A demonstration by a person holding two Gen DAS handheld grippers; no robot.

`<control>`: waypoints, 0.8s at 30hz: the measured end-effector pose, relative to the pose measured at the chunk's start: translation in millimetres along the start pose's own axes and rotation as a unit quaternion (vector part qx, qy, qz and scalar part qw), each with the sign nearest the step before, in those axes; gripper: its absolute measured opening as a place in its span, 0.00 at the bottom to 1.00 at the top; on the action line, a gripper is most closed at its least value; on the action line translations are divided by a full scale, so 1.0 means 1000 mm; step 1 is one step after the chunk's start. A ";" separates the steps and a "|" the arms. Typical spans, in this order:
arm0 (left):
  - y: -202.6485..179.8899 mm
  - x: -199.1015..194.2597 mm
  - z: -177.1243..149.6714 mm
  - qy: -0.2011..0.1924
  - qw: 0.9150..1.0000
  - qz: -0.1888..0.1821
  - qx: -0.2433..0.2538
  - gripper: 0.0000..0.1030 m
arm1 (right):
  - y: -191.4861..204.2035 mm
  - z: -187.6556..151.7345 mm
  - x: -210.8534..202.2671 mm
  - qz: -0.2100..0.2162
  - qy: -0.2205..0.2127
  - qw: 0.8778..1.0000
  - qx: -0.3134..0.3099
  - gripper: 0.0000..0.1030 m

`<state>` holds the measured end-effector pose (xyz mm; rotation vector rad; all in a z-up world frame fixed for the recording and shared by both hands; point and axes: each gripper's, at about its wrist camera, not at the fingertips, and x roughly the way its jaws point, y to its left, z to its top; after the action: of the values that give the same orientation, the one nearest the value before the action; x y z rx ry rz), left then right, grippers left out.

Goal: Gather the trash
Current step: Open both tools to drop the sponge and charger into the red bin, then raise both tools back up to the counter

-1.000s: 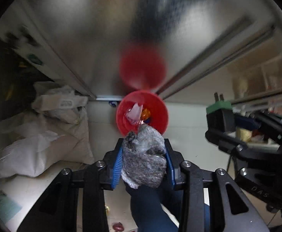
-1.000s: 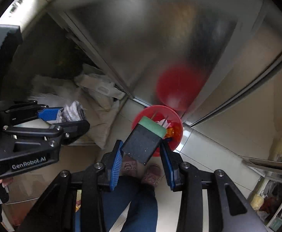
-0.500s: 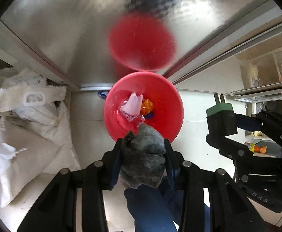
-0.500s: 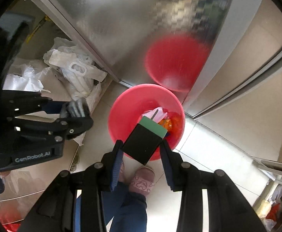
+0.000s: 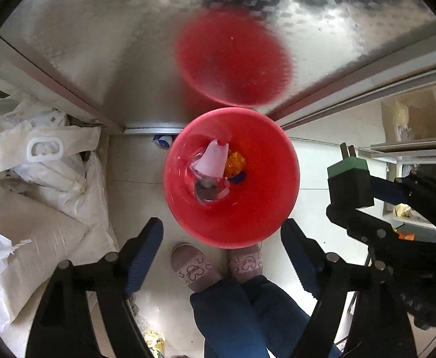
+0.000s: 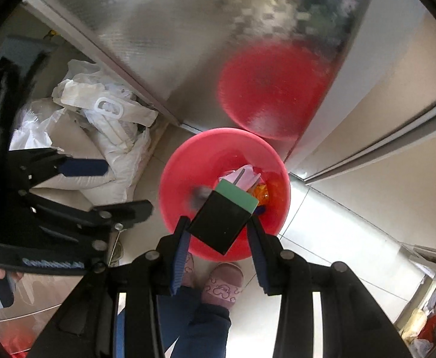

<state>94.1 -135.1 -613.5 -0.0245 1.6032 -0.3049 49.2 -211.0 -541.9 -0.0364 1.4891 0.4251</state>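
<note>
A red bin (image 5: 265, 217) stands on the floor below both grippers; it also shows in the right wrist view (image 6: 185, 185). In it lie a pink-white wrapper (image 5: 213, 159), an orange wrapper (image 5: 235, 162) and a grey crumpled wad (image 5: 209, 189). My left gripper (image 5: 222, 253) is open and empty above the bin's near rim. My right gripper (image 6: 219, 232) is shut on a black box with a green end (image 6: 223, 217), held above the bin; the box also shows in the left wrist view (image 5: 349, 185).
A steel cabinet door (image 5: 128, 44) behind the bin mirrors it. White sacks and bags (image 5: 38, 179) lie on the floor at left. The person's pink slippers (image 5: 194, 268) stand just before the bin. Shelves (image 5: 420, 137) are at right.
My left gripper opened and the grey wad dropped into the red bin. Both grippers moved closer over the bin; the right one still holds the black box.
</note>
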 end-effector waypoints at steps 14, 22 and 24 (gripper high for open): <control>0.005 -0.033 -0.014 0.009 1.000 0.020 -0.005 0.77 | 0.019 0.007 -0.027 -0.039 -0.012 0.997 -0.060 0.72; -0.006 -0.112 -0.034 -0.006 1.000 0.015 -0.011 0.77 | 0.027 0.004 -0.091 -0.023 -0.017 0.998 -0.056 0.76; -0.010 -0.139 -0.041 -0.013 1.000 0.018 -0.009 0.77 | 0.032 0.002 -0.114 -0.021 -0.023 0.998 -0.056 0.78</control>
<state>60.9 -109.5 -474.4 -0.0142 1.5782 -0.2616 39.2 -209.2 -424.1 -0.1459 1.4153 0.4719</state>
